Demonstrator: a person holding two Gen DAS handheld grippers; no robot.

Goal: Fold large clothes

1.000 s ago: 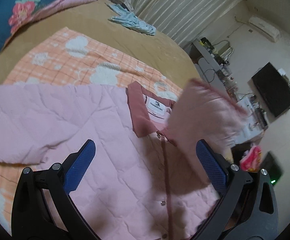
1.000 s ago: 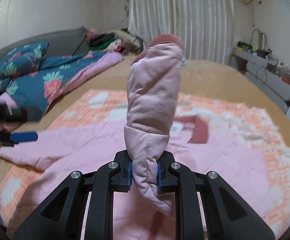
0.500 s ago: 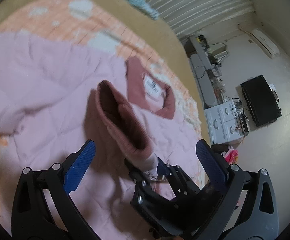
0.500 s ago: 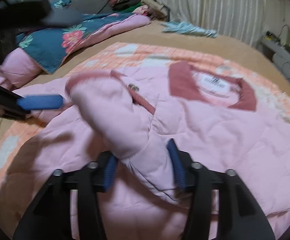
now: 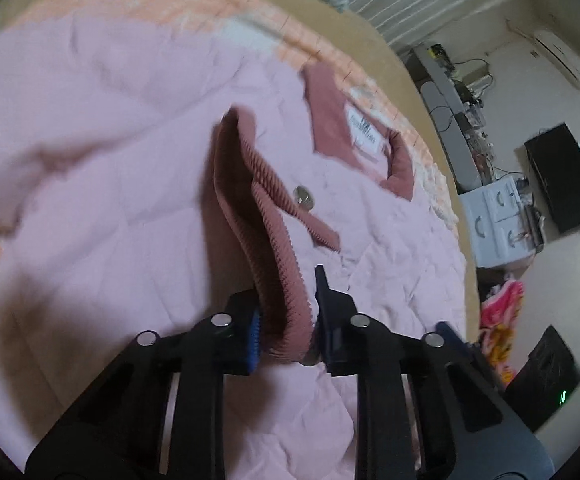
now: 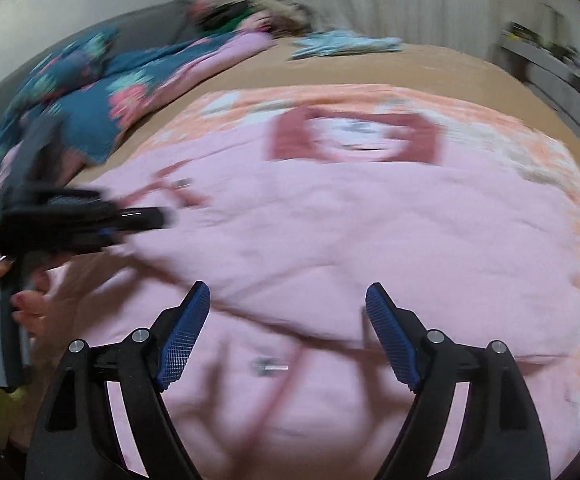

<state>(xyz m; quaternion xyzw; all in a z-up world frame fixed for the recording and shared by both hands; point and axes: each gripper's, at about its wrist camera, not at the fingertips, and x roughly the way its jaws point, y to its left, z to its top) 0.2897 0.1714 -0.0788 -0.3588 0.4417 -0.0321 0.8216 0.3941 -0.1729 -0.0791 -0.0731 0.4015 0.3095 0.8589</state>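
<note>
Big tan bed (image 6: 429,64) filling the frame. Orange checked blanket (image 6: 529,152) on top, reaching toward the right edge. Soft pink quilted jacket (image 5: 102,152) spread flat across the middle, dark pink collar (image 5: 329,120) near the upper right. Left gripper (image 5: 286,320), bottom centre, clenched on the ribbed dark pink sleeve cuff (image 5: 274,248). Right gripper (image 6: 288,334), bottom centre, spread wide, holding nothing, over the jacket.

Pale pink quilted jacket (image 6: 369,232) with dusty-rose ribbed cuff (image 5: 274,248) lies on an orange-checked blanket (image 6: 561,168).
</note>
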